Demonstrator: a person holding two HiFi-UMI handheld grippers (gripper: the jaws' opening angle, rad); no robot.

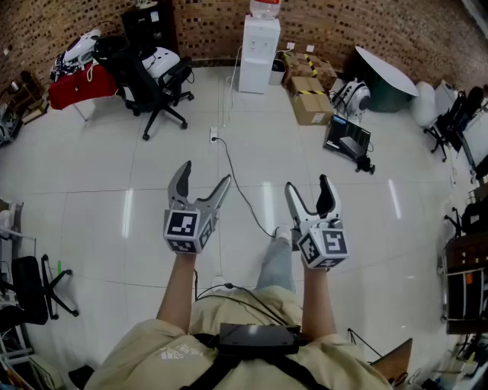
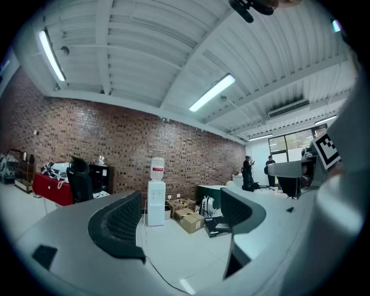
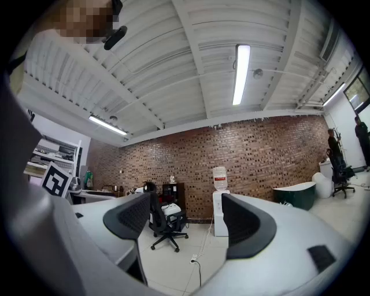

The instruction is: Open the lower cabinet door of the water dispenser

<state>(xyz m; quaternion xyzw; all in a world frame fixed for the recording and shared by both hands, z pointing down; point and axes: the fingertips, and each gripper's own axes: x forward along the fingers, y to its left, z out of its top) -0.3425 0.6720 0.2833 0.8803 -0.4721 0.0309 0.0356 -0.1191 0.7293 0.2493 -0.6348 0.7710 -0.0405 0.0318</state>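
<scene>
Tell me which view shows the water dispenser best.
The left gripper view: the water dispenser stands whole and unobstructed against the brick wall, seen level between the open jaws. The head view shows the dispenser from above, its bottle cut by the frame's top. In the right gripper view a jaw covers the dispenser's right edge.

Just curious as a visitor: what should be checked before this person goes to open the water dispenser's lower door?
1. Left gripper open, empty: ok.
2. Right gripper open, empty: ok.
3. Water dispenser in sight: ok.
4. Within reach: not ok, far across the floor.
5. Walkway free: not ok, cable lies on it.
6. Lower door state: cannot tell, too small.
</scene>
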